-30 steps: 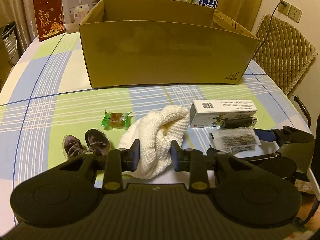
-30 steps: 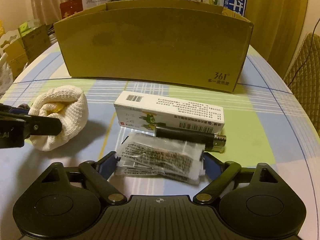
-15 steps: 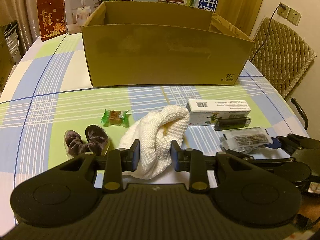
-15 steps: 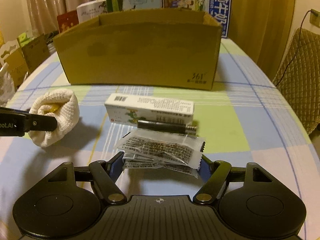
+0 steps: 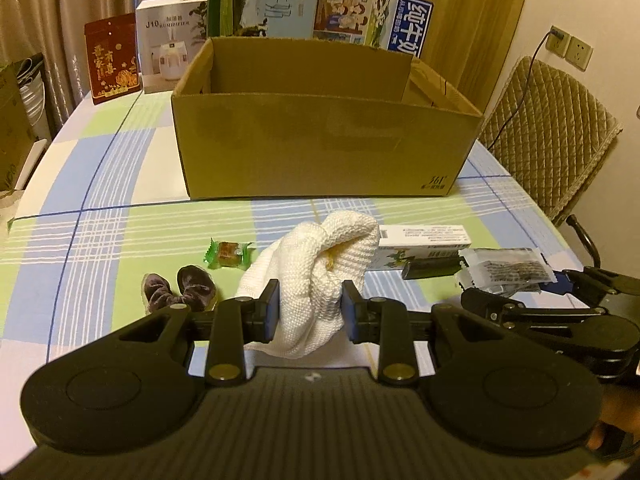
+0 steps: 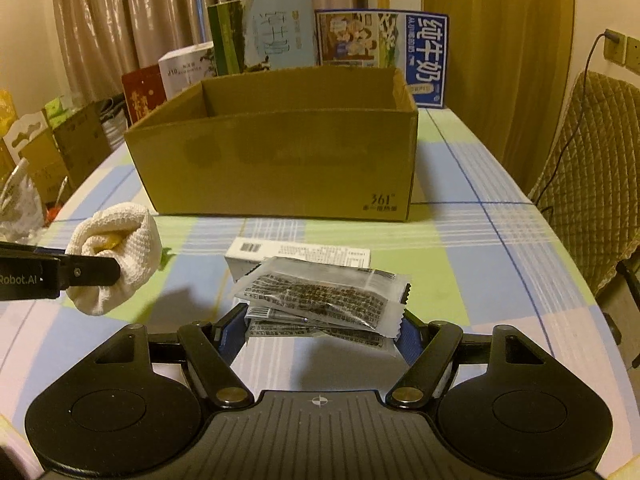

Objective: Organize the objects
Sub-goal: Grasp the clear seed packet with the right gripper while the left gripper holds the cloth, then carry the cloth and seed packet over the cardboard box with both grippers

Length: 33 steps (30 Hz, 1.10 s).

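Observation:
My left gripper (image 5: 310, 304) is shut on a white knitted cloth (image 5: 320, 268) and holds it above the table; the cloth also shows in the right wrist view (image 6: 116, 256). My right gripper (image 6: 322, 328) is shut on a stack of clear plastic packets (image 6: 320, 300) with dark contents and holds it lifted; the packets also show in the left wrist view (image 5: 506, 270). An open, empty-looking cardboard box (image 5: 320, 152) (image 6: 276, 164) stands ahead of both grippers. A white carton (image 5: 424, 240) (image 6: 300, 250) and a black lighter (image 5: 430, 268) lie on the table.
A green-wrapped candy (image 5: 228, 254) and a dark purple scrunchie (image 5: 180, 290) lie left of the cloth. Printed boxes (image 5: 172, 56) stand behind the cardboard box. A quilted chair (image 5: 548, 136) stands at the right table edge. The tablecloth (image 5: 100, 232) is checked.
Both grippers have risen with their loads. The cloth and the packets have left the table, and the view now looks down into the box.

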{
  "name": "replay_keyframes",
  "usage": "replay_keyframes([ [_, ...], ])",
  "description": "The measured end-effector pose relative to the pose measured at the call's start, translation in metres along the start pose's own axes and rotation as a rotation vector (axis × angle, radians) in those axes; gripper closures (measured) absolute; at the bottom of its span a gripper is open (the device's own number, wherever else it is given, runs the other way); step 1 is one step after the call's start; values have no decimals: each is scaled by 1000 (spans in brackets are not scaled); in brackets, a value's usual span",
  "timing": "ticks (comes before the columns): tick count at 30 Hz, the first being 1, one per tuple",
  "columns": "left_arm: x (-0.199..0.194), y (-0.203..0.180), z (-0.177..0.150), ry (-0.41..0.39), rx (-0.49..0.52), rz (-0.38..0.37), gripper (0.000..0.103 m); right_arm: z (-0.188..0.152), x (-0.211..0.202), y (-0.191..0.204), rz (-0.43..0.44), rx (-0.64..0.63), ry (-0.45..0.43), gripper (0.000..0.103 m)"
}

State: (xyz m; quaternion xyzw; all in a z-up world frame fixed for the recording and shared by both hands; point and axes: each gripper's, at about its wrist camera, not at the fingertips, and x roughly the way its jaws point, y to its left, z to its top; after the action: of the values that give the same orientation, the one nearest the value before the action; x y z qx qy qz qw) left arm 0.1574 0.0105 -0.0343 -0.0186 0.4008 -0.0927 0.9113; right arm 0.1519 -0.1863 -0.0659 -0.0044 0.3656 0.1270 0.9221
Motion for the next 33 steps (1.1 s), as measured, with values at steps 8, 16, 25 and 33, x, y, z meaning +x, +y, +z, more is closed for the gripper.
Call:
replay_keyframes([
  [8,-20,-7,1,-19,2,3,76,5,-18,-3,5,14,-27,32],
  [16,-34,-14,1,-28,11,15,76,5,-30,-7,11,22,-36,32],
  [25,-43,-21,2,-41,13,11,76,6,-39,-13,3,28,-44,32],
  [33,-48,-24,5,-51,14,8,76,7,-41,-14,4,25,-47,32],
])
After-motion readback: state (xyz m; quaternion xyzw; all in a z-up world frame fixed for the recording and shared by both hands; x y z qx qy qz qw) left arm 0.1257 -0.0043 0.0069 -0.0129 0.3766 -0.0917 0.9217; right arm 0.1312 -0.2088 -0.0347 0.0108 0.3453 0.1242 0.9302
